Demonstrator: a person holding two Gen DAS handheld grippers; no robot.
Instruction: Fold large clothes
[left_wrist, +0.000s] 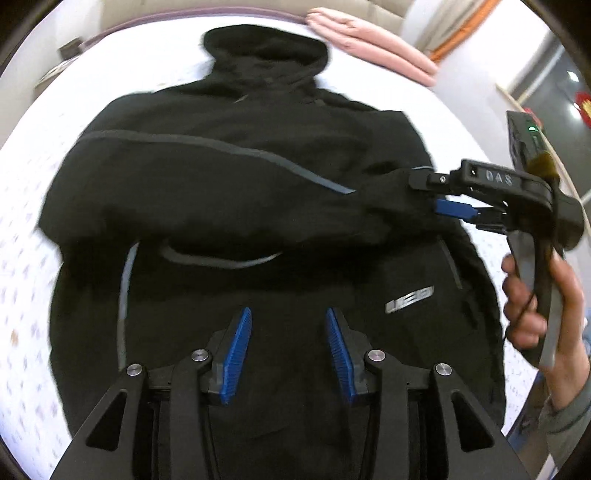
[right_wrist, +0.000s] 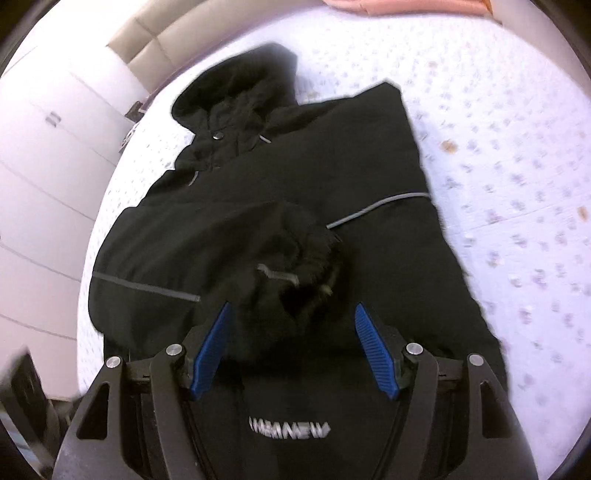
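A black hooded jacket (left_wrist: 240, 177) with grey piping lies flat on the white patterned bed sheet (left_wrist: 22, 266), hood at the far end. One sleeve (left_wrist: 258, 206) is laid across the chest. My right gripper (left_wrist: 428, 199) is at that sleeve's cuff; in the right wrist view the jacket (right_wrist: 369, 155) fills the middle and the cuff (right_wrist: 295, 280) sits between my right gripper's (right_wrist: 291, 314) spread blue pads, untouched by them. My left gripper (left_wrist: 288, 317) is open and empty above the jacket's lower front.
Folded pink cloth (left_wrist: 369, 40) lies at the bed's far right edge. The person's hand (left_wrist: 535, 306) holds the right gripper's handle. White cabinets (right_wrist: 48, 147) stand left of the bed. The sheet (right_wrist: 517, 184) lies bare to the jacket's right.
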